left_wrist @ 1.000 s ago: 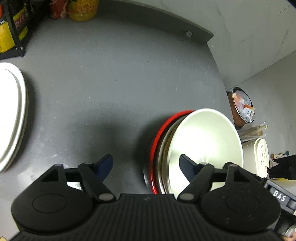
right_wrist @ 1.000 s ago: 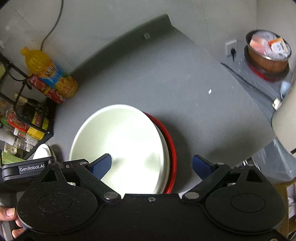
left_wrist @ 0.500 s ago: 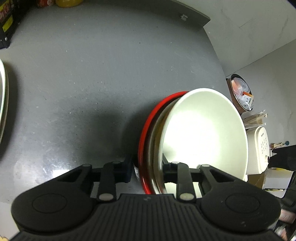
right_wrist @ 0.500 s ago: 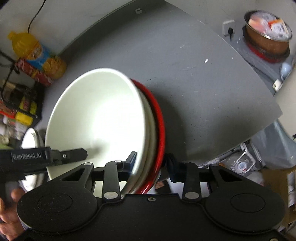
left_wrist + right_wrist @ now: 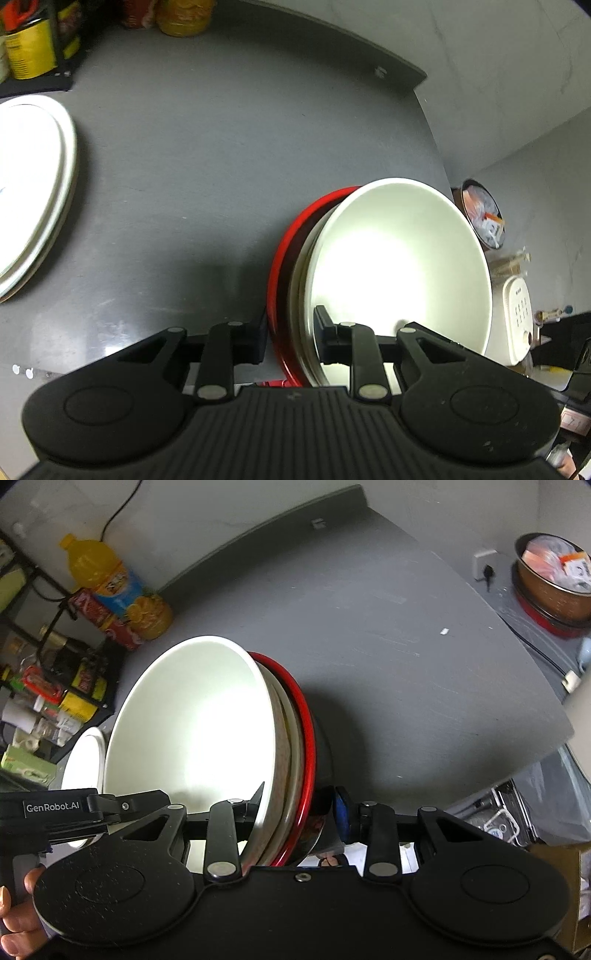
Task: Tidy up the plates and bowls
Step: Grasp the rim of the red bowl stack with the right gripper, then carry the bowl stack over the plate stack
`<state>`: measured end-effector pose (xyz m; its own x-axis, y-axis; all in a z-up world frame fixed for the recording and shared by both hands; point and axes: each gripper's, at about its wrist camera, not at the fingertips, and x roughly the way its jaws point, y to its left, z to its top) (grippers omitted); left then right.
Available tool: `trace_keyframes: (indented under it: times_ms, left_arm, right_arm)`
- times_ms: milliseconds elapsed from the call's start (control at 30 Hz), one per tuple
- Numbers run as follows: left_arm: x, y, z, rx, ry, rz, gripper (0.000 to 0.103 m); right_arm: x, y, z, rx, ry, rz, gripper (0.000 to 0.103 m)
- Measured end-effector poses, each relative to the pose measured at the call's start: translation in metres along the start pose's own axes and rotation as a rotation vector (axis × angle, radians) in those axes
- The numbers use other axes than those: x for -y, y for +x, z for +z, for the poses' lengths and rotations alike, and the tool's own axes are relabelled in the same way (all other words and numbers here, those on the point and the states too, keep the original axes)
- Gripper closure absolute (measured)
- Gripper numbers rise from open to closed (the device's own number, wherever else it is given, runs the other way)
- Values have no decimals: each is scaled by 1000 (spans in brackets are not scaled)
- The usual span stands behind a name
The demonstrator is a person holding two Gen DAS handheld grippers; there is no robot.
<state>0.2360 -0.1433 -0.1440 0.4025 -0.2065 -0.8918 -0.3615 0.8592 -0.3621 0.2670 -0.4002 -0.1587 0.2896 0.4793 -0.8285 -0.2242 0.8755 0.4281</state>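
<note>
We see a nested stack (image 5: 388,266) of dishes — a white bowl (image 5: 192,731) uppermost, a cream dish beneath it, and a red-rimmed bowl (image 5: 284,266) outermost — held over the near part of a grey counter (image 5: 221,155). In both wrist views the stack appears tipped well off the level: its rims read as steep ellipses whose long axis runs from the grippers toward the counter's far edge, and the white bowl's open face turns to the right in the left wrist view and to the left in the right wrist view. The left gripper (image 5: 290,339) is closed down on the stack's near rim, one finger against the red bowl's outer wall and the other inside the white bowl; the jaws stand only as far apart as the stacked rims allow. The right gripper (image 5: 299,812) clamps the rim on the opposite side in the same manner, one finger inside the white bowl and the blue-padded one outside the red rim. We cannot tell whether the stack's base touches the counter. A pile of white plates (image 5: 33,192) lies well apart, at the counter's left side — near a rack (image 5: 48,686) of jars and an orange bottle (image 5: 110,587).
</note>
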Motion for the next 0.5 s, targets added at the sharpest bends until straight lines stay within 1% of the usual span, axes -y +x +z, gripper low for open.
trace_keyframes:
  times_ms: [67,200,400,500]
  left_arm:
    - [-6,-4,0,7,-27,2,79]
    - [-11,-16,-1,37,-42,11,79]
    - [-28,-32,3,77,-85,-2,79]
    - [-42,-44,4,94,-102,-12,79]
  right_arm:
    - [-5,0,1,0,-9,9,69]
    - [-14,-2,2,4,-29,32,69]
    - [-37,-4,8,14,-73,51,69]
    - [-51,-3,12,25,-87,56,69]
